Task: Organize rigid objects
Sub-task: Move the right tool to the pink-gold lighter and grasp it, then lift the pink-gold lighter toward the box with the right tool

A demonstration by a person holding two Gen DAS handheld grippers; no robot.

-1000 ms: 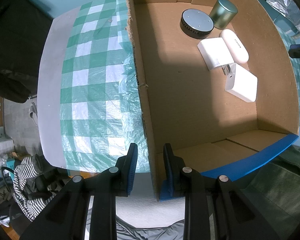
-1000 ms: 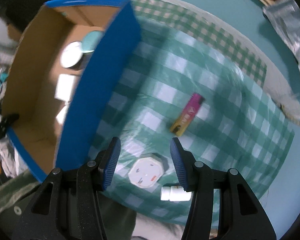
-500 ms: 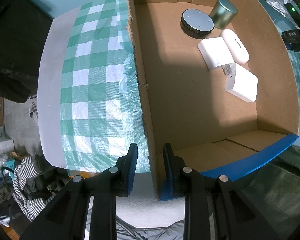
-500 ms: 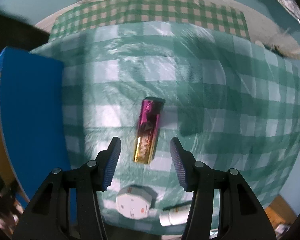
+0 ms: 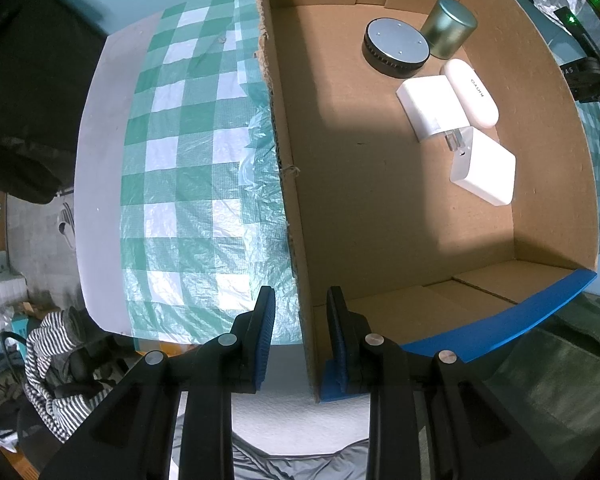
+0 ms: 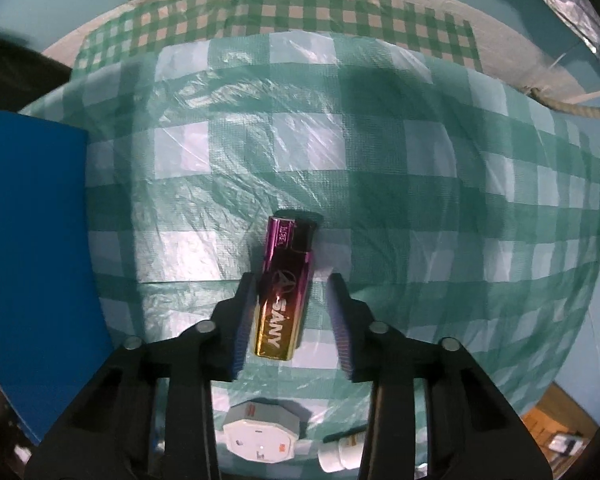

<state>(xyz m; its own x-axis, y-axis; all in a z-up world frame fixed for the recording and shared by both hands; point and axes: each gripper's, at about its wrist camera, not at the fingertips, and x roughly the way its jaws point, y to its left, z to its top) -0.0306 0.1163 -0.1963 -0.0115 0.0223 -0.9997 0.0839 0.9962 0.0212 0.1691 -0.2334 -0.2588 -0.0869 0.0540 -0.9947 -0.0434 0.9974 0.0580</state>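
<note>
A purple-to-gold lighter [image 6: 284, 292] lies on the green checked cloth. My right gripper [image 6: 293, 316] points down over it with a finger on each side. Its jaws are closing; the left pad is almost at the lighter and a gap shows on the right. My left gripper [image 5: 301, 320] straddles the cardboard box's near wall [image 5: 296, 240] close to a corner. Its jaws are narrow, and a slit shows on both sides of the wall. In the box lie a black round disc [image 5: 396, 46], a metal tin [image 5: 450, 34], a white oval case [image 5: 470, 92] and two white chargers [image 5: 430, 106].
The box's blue outer wall [image 6: 32, 260] stands left of the lighter. A white octagonal plug [image 6: 262, 436] and a small white bottle [image 6: 344, 450] lie on the cloth below my right fingers. Striped clothing [image 5: 48, 360] lies beyond the table edge.
My right gripper dropped toward the cloth and rolled until the lighter lay lengthwise between its fingers, which then narrowed. The left gripper and the box stayed still.
</note>
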